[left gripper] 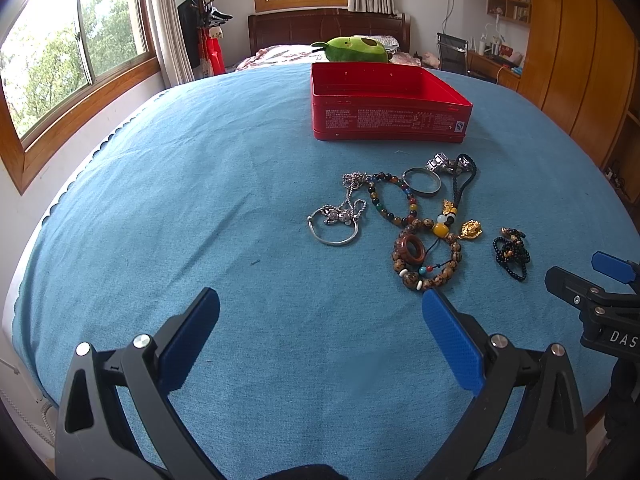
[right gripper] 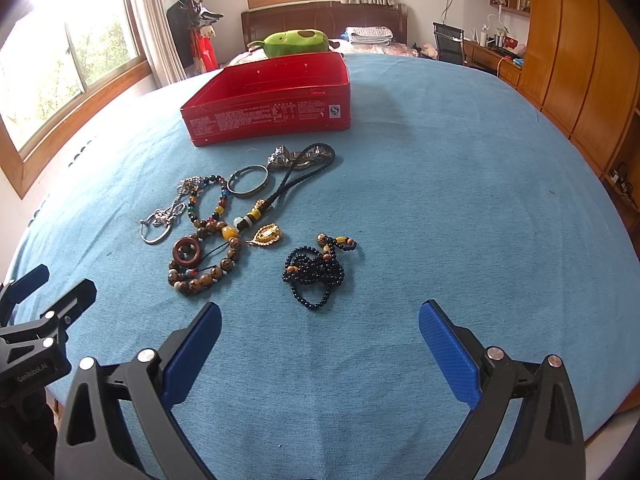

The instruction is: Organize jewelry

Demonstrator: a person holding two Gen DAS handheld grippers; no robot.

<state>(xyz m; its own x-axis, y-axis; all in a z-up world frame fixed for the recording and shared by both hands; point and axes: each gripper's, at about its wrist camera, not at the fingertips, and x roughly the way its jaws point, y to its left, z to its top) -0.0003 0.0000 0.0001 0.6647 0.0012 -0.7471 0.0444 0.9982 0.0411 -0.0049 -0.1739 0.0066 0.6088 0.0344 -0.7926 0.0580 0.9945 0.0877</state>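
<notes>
An open red tin box (left gripper: 388, 120) (right gripper: 272, 116) stands on the blue cloth, its inside not visible. In front of it lies a cluster of jewelry: a silver bangle with chain (left gripper: 334, 226) (right gripper: 158, 224), a coloured bead bracelet (left gripper: 394, 200) (right gripper: 208, 200), a metal ring bangle (left gripper: 421, 181) (right gripper: 248, 180), a brown bead bracelet with a wooden ring (left gripper: 424, 256) (right gripper: 204, 260), a gold pendant on a black cord (left gripper: 470, 230) (right gripper: 266, 235), and a black bead string (left gripper: 512, 252) (right gripper: 316, 270). My left gripper (left gripper: 320, 312) is open and empty, near the brown bracelet. My right gripper (right gripper: 320, 320) is open and empty, just short of the black beads.
The blue cloth covers a table (left gripper: 200, 200) (right gripper: 460, 200). A green plush toy (left gripper: 356, 49) (right gripper: 292, 42) sits behind the box. Windows are on the left, a wooden wardrobe (right gripper: 580, 60) on the right. The right gripper shows at the left wrist view's right edge (left gripper: 600, 288).
</notes>
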